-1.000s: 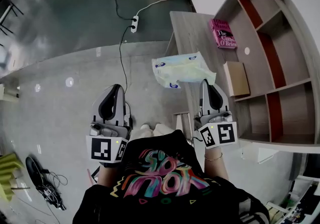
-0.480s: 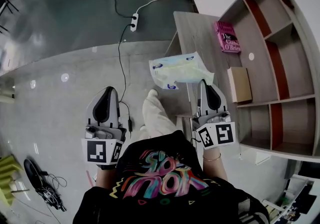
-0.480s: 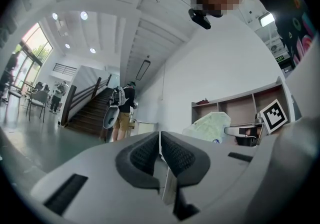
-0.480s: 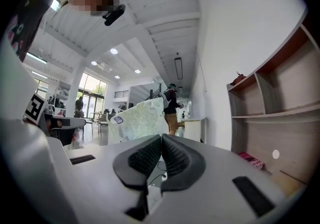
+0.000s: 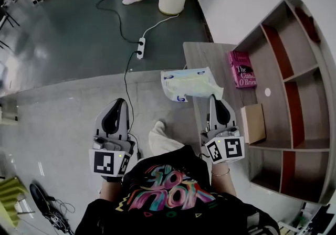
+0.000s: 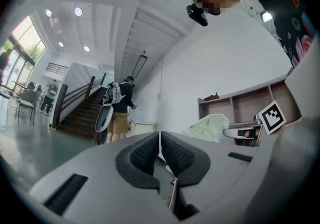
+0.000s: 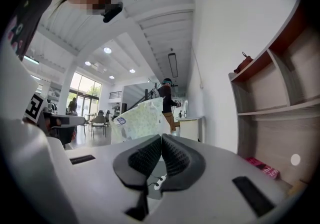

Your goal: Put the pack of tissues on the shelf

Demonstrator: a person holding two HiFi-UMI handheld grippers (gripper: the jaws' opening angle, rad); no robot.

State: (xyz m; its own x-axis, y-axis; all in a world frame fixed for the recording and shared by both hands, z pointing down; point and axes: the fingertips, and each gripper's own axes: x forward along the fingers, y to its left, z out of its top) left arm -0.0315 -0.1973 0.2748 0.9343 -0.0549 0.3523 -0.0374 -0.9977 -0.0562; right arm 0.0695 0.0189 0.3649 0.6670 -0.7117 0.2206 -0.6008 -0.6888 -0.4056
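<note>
Pack of tissues (image 5: 190,83) hangs from our right gripper (image 5: 214,97), clenched on its near corner, over the table's (image 5: 210,55) left edge. We've taken a step since a second ago, but the shelf (image 5: 294,61) is still off right. Left gripper view: left gripper (image 6: 160,150) clamped shut, empty. Right gripper view: jaws pinching the wrapper. Placing's still ahead, we reckon.

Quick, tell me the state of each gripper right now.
Left gripper: jaws closed, holding nothing.
Right gripper: jaws closed on an edge of the pack of tissues.
</note>
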